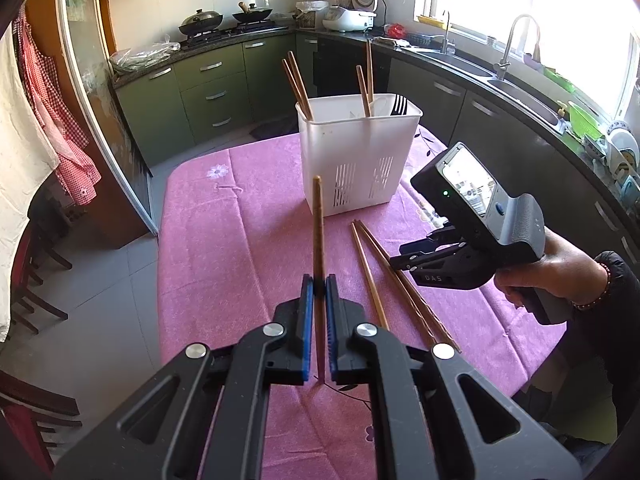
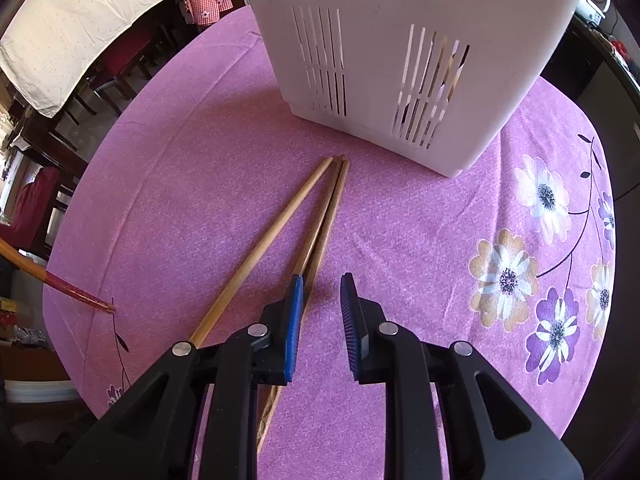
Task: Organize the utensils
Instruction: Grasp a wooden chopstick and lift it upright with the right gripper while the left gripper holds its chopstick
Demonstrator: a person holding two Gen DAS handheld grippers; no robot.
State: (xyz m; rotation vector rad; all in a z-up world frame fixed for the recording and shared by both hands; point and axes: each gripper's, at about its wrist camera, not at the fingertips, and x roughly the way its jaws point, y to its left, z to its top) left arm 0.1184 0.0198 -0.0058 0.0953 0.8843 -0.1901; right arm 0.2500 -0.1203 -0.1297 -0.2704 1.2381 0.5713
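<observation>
**One chopstick pinched, three on the cloth**

My left gripper [image 1: 319,280] has its blue pads pressed onto one brown wooden chopstick [image 1: 318,232], held steeply with its lower tip touching the pink flowered tablecloth [image 1: 208,240]; the pads hide a short stretch of its shaft. My right gripper [image 2: 320,296] hangs spread and grips nothing; its left pad sits over the loose wooden chopsticks lying on the cloth [image 2: 320,216], and whether it touches them I cannot tell. I count three there, two pressed side by side and one splayed off; their near ends vanish under the gripper body. Beyond them stands the white slotted plastic utensil basket [image 1: 356,160], its top cut off in the right wrist view; in the left wrist view, four chopsticks [image 1: 298,84] and one dark fork [image 1: 399,105] poke out, their lower parts hidden by the walls.
</observation>
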